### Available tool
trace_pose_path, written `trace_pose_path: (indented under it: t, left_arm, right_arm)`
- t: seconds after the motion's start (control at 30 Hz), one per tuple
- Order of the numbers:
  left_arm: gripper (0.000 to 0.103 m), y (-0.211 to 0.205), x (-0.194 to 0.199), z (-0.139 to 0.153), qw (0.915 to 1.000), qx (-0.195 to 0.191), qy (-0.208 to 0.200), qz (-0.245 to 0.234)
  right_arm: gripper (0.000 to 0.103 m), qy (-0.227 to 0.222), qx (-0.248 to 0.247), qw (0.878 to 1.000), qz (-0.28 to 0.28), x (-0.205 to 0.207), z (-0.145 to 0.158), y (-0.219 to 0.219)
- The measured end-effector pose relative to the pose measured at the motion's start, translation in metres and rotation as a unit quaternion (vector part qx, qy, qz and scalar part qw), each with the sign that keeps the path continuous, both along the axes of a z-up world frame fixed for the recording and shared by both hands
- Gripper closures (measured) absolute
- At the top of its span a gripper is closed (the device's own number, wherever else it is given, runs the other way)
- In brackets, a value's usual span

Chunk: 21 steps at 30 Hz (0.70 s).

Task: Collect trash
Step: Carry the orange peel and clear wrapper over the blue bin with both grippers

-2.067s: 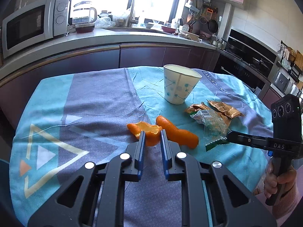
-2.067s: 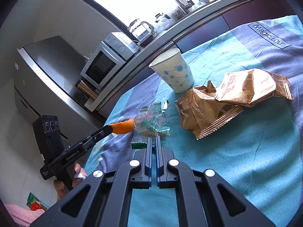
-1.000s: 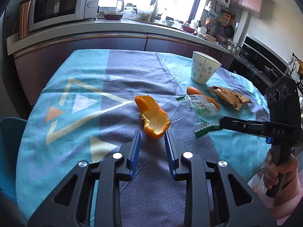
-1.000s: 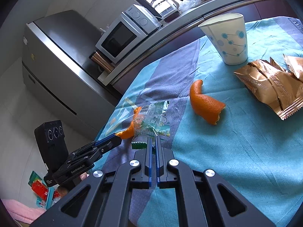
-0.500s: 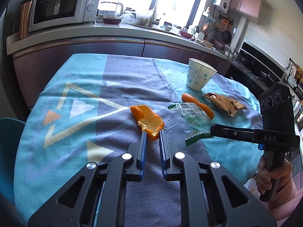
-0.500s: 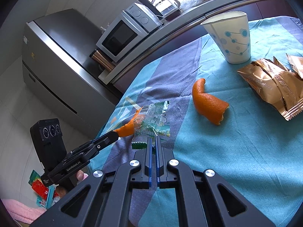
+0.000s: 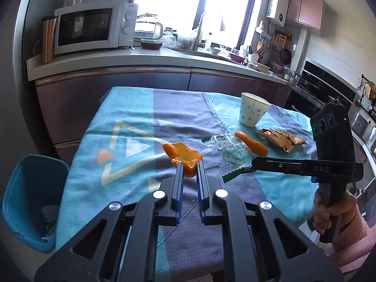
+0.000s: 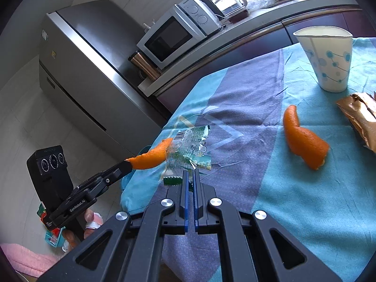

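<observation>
microwave [image 7: 90,29] on counter | copper tumbler [image 7: 48,39] beside it | glass kettle [image 7: 148,28] | fridge [image 8: 94,70]

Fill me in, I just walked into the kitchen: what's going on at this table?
A person is clearing trash with two handheld tools. The left tool grips an orange peel; the right tool pinches a clear plastic wrapper. Another peel, a gold wrapper and a paper cup remain on the tablecloth. A blue bin stands beside it.
</observation>
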<state>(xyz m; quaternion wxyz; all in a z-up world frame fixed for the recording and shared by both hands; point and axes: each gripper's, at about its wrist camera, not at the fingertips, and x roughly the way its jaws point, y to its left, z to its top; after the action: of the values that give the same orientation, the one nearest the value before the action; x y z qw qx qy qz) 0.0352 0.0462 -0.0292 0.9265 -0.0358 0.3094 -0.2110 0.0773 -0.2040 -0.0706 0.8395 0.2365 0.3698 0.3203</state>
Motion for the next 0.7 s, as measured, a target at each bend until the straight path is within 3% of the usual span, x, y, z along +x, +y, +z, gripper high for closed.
trace_pose_path:
  t: [0.33,0.7]
  left_arm:
    - [0.092,0.061,-0.024,0.019,0.9977,-0.001,-0.022,0.065]
    - [0.092,0.152,-0.039,0.028,0.9858,0.003,-0.036,0.164]
  right_arm:
    - [0.101,-0.016,-0.009,0.998,0.064,0.012,0.017,0.057]
    - [0.101,-0.025,-0.024,0.988,0.151,0.035,0.025,0.149]
